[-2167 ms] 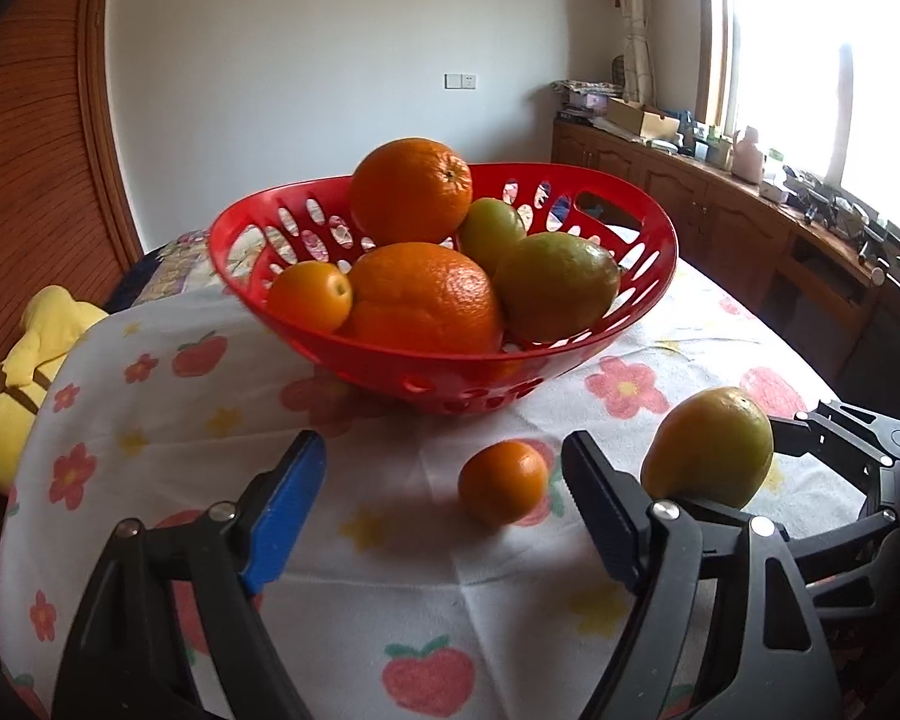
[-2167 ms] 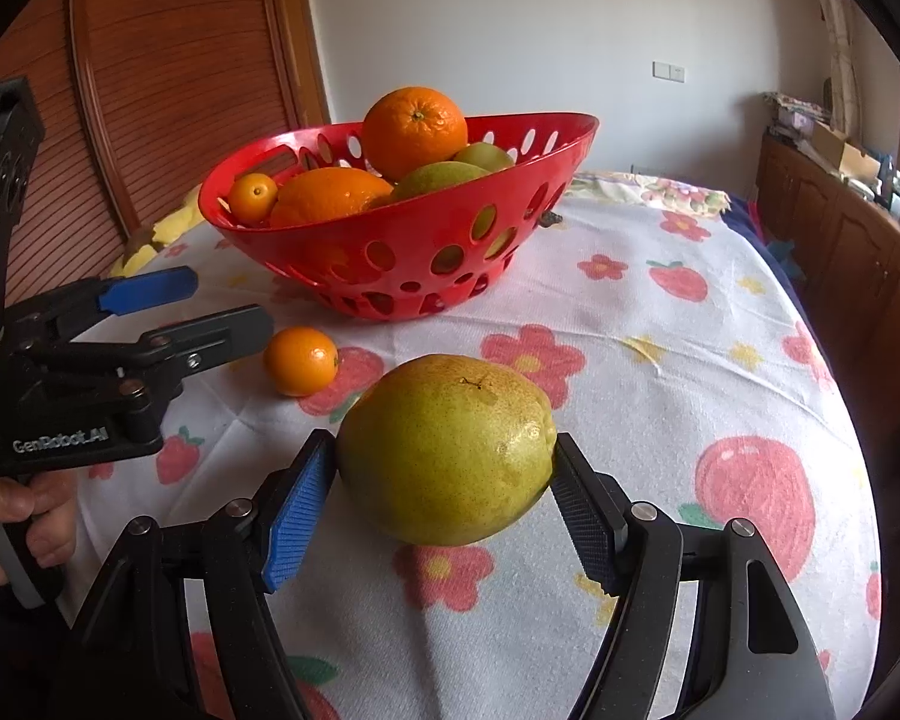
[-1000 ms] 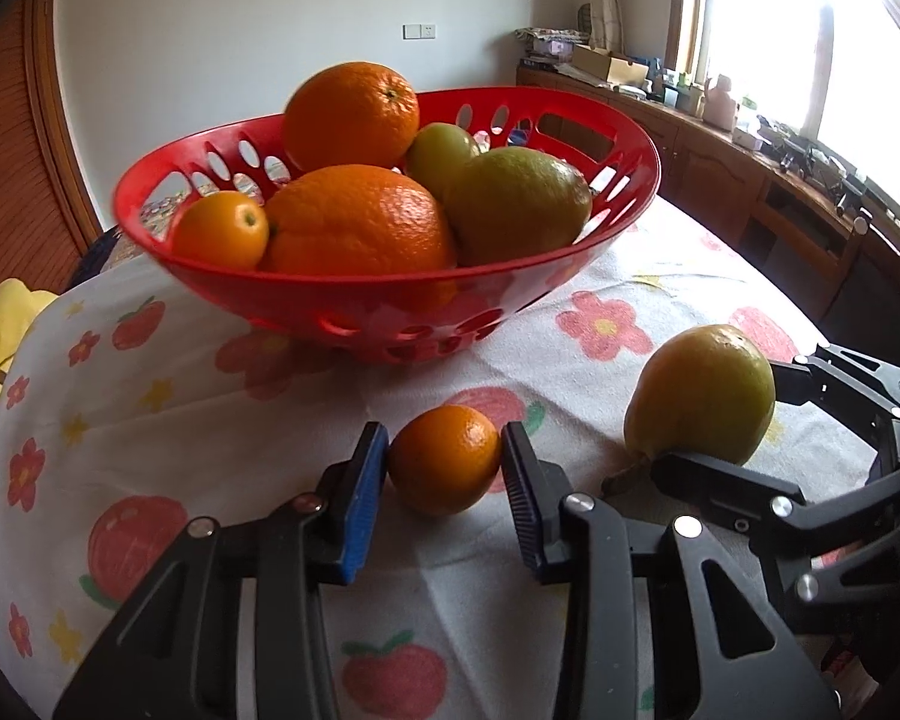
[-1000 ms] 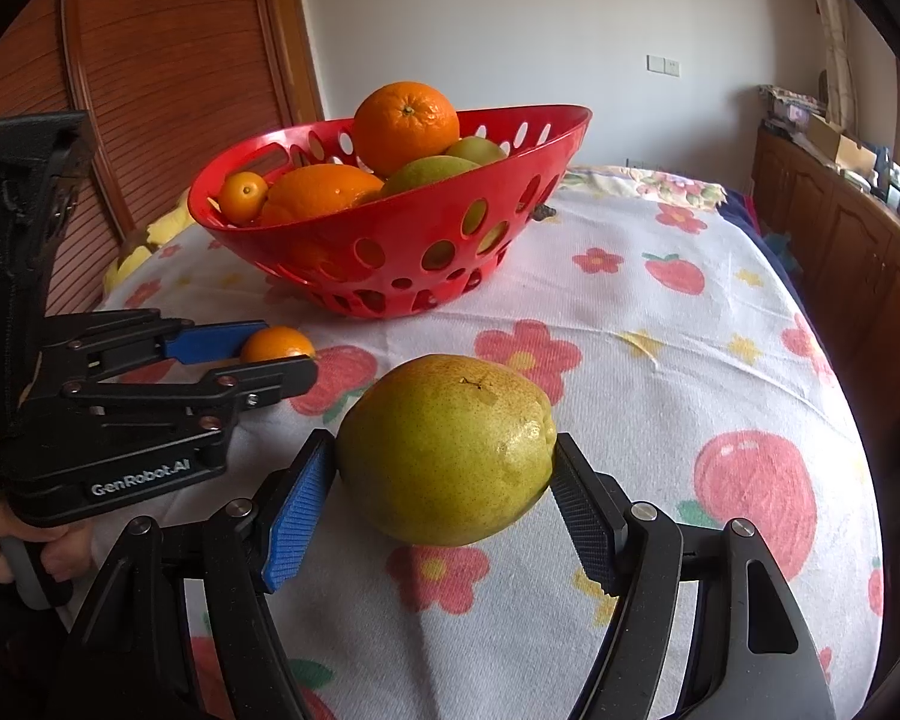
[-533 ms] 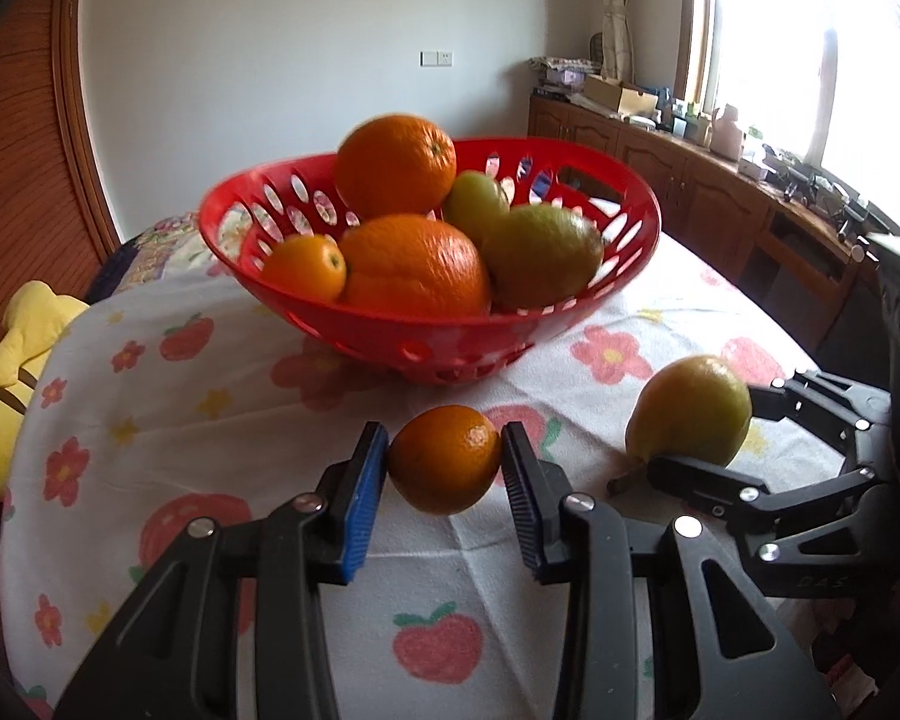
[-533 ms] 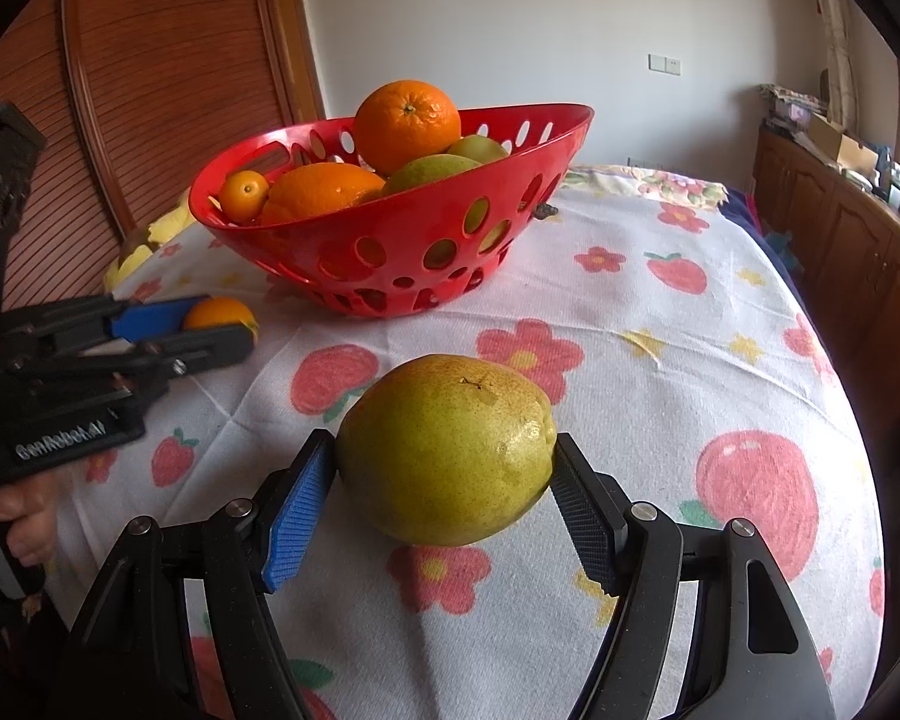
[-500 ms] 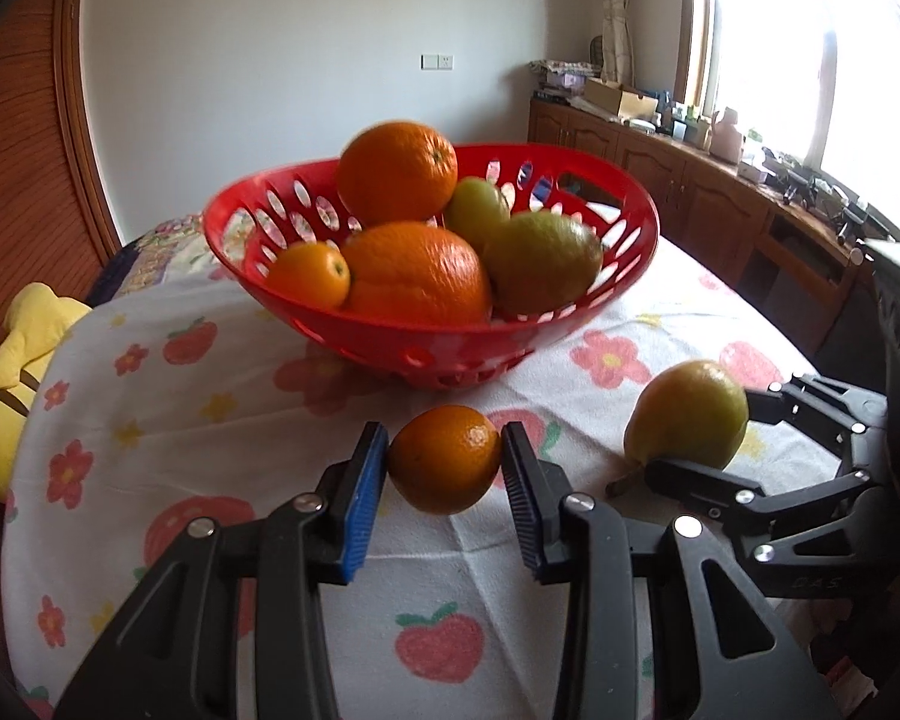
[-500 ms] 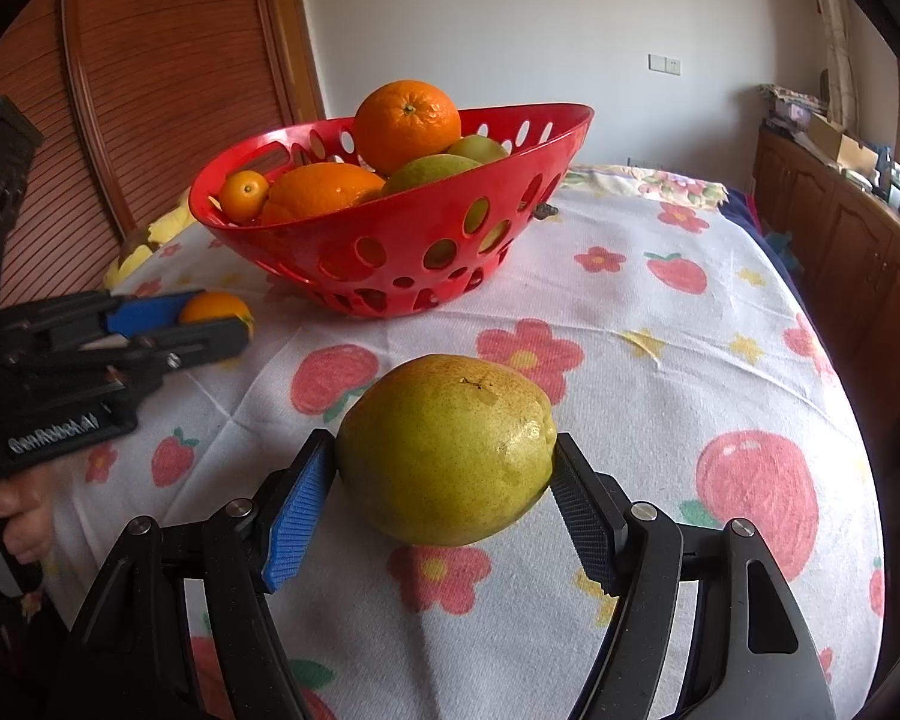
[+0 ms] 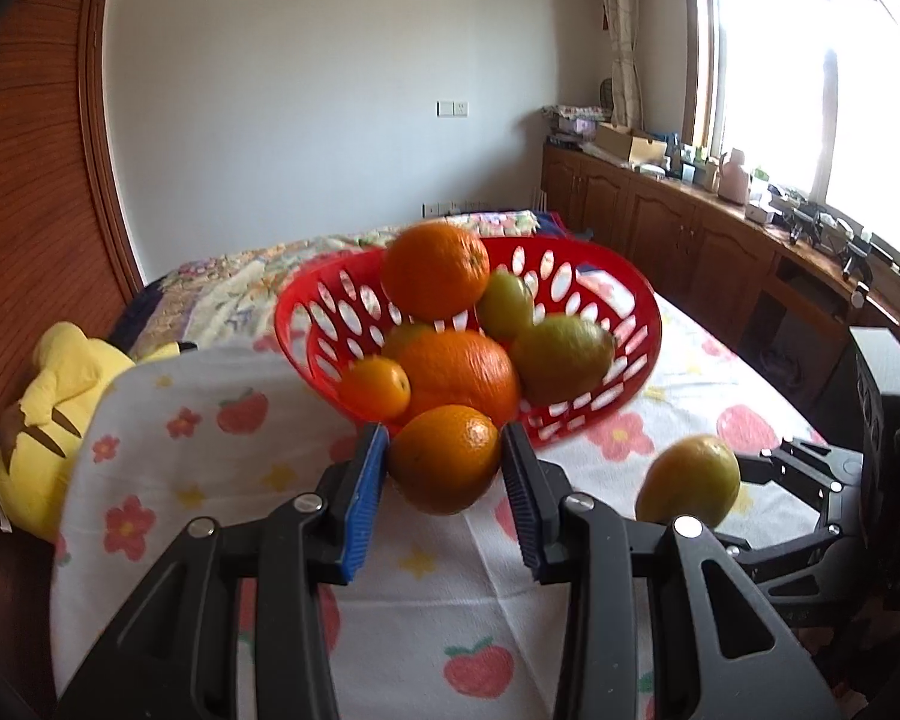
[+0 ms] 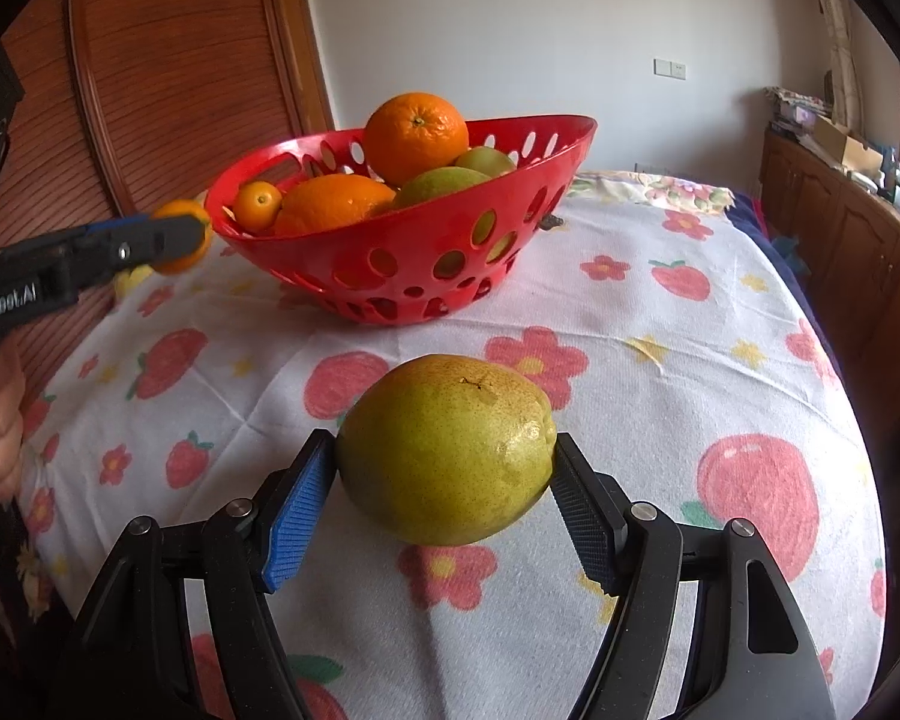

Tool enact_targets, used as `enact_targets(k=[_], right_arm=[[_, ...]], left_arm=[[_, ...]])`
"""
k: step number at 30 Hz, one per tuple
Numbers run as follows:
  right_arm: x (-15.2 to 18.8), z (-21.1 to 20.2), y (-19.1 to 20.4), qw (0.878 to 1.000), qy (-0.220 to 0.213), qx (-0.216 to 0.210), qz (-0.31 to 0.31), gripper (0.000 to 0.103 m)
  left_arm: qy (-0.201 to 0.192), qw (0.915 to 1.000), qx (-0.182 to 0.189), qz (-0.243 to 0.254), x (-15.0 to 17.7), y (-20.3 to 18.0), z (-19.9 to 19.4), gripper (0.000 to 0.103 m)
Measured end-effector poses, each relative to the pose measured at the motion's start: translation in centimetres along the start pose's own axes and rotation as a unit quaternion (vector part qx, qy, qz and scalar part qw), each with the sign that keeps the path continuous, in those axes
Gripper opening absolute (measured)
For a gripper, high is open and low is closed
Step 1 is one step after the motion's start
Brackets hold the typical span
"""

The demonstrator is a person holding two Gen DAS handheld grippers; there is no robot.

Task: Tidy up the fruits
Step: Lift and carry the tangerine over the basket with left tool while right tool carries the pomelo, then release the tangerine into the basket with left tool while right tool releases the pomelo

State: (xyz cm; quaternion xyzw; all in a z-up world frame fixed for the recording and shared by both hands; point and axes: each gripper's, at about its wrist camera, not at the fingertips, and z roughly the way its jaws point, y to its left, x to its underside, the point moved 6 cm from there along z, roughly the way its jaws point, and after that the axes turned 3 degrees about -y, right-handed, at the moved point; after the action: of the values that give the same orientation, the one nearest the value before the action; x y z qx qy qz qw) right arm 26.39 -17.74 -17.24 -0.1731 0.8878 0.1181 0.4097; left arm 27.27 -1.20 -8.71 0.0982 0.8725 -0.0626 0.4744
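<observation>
My left gripper is shut on a small orange and holds it in the air, just in front of the near rim of the red basket. From the right wrist view the small orange sits level with the basket's left rim. The basket holds two big oranges, a tiny orange and green-yellow pears. My right gripper is shut on a yellow-green pear, low over the flowered tablecloth. The pear also shows in the left wrist view.
A yellow plush toy lies off the table's left edge. A wooden sideboard with clutter runs under the window on the right. A wooden door stands behind the basket. A dark box sits at the far right.
My left gripper has risen from the cloth with the small orange and moved toward the basket's rim. My right gripper and the pear have stayed still.
</observation>
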Motion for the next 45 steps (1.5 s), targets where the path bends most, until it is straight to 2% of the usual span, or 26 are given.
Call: enact_targets(k=[4,13,18,23,32,45], right_arm=[[-1.7,-1.3,-0.7,1.0,-0.019,0.004,0.0,0.073],[-8.9,-3.6,-1.6,0.996,-0.078,0.02,-0.037,0.074],[-11.8,-2.6,-1.3,0.995,-0.084,0.018,-0.059,0.074],[-13.8,0.2,-1.5,0.995,-0.071,0.01,-0.062,0.074],[-14.9,4.0,-2.2,0.997,-0.049,0.006,-0.062,0.074],[-15.4,6.9,-2.3,0.997,-0.031,-0.011,-0.064,0.074]], left_arm=[[-0.017,0.9998,-0.001,0.004,-1.6,0.5,-0.2,0.037],[-0.035,0.9993,0.003,0.016,-5.3,1.2,2.2,0.037],[-0.03,0.9993,0.004,0.024,-6.7,1.5,4.6,0.037],[-0.018,0.9997,0.004,0.016,-6.8,2.3,6.6,0.037],[0.002,1.0,0.009,0.004,-6.3,3.0,9.4,0.037],[0.009,0.9999,0.003,0.003,-6.3,3.7,10.1,0.038]])
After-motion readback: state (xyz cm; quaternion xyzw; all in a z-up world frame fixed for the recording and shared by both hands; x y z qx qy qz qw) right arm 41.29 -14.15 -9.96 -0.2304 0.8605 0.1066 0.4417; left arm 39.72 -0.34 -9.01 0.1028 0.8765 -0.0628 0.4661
